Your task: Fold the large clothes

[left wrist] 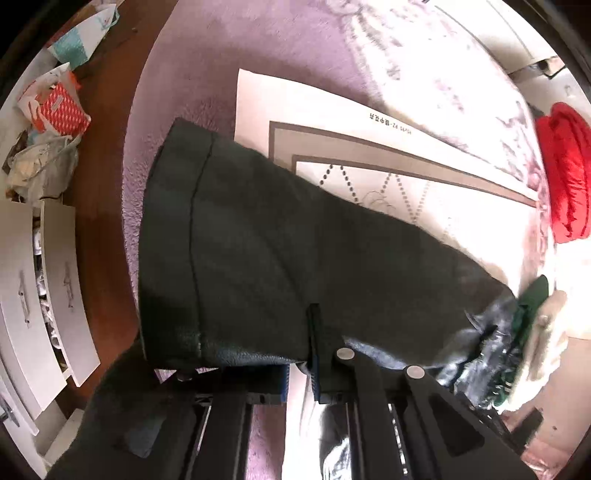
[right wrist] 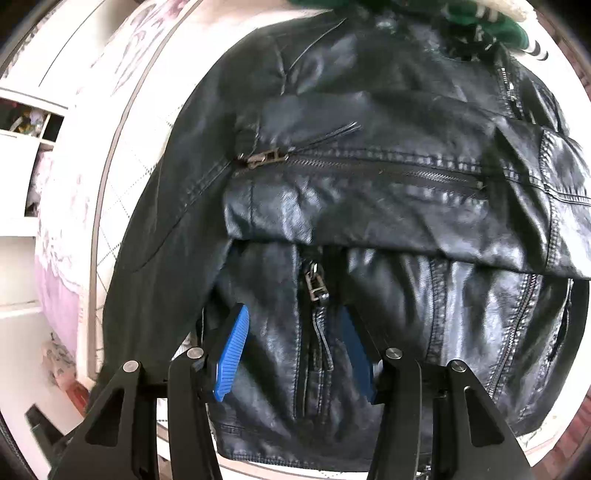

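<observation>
**Ana:** Jacket first! It is black and shiny, and it lies spread on the pale patterned sheet on the bed. What else is around it?

**Ben:** A red bundle of cloth sits far off near the bed's edge. A green and white knit thing lies right at the top of the jacket. Beside the bed I see a brown floor, white drawers pulled partly open, and an orange patterned bag in a messy heap.

**Ana:** Is anything in the way?

**Ben:** One sleeve fills most of the left camera's view. It hides part of the sheet.

**Ana:** Where is the jacket next to the claws?

**Ben:** The left gripper has the sleeve's edge pinched between its blue pads. The sleeve stretches away from it toward the cuff. The right gripper hangs over the jacket's lower front. Its blue pads are spread wide, one on each side of a pocket zipper. I cannot tell if they touch the leather.

**Ana:** How are the claws turned?

**Ben:** The right one points up the jacket's front, toward the knit thing. The left one points along the sleeve, out toward the bed's edge.
</observation>
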`<state>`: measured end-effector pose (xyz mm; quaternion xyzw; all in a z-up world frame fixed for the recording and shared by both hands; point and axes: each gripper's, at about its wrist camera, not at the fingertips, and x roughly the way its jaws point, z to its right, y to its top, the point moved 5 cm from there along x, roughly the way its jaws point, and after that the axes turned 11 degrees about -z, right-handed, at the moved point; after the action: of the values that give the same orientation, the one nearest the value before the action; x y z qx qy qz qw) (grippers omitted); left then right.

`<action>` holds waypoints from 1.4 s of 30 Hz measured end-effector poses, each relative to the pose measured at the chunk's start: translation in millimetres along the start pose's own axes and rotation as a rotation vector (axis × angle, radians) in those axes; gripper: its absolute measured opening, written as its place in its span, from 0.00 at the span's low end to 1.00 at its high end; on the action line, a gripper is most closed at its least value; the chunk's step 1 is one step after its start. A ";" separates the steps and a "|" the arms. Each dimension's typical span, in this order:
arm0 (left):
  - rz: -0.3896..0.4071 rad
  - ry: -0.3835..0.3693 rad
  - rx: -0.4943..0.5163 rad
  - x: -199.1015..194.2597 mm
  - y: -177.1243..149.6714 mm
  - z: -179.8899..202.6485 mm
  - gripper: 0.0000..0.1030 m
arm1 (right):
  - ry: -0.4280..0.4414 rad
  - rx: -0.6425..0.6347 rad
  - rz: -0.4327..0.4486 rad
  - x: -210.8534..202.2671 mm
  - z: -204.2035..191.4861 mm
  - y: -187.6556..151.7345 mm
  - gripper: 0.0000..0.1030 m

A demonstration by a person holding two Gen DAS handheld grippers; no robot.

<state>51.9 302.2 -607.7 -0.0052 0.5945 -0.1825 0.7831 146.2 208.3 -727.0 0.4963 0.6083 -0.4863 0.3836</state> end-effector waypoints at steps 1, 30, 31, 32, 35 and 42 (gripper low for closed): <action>0.004 0.000 0.009 -1.5 -3.1 0.3 0.06 | 0.001 -0.003 -0.007 3.9 -5.5 -2.4 0.52; 0.365 -0.024 0.931 -21.6 -130.9 316.0 0.01 | 0.100 0.277 0.115 -54.3 197.0 -23.0 0.52; 0.340 -0.033 0.973 -12.1 -148.9 328.4 0.01 | 0.106 0.304 0.117 -54.2 210.8 -28.1 0.52; 0.308 -0.049 1.030 1.2 -174.9 343.3 0.01 | 0.112 0.329 0.119 -53.0 223.7 -32.7 0.52; 0.238 -0.073 1.178 32.8 -240.9 375.8 0.01 | 0.130 0.411 0.123 -51.1 262.4 -45.1 0.52; 0.009 0.007 1.487 137.0 -377.1 396.3 0.02 | 0.113 0.531 0.115 -42.7 342.1 -68.9 0.52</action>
<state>347.3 -172.5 -534.0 0.5293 0.3164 -0.5337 0.5787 82.6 -136.5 -751.6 0.6395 0.4510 -0.5775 0.2325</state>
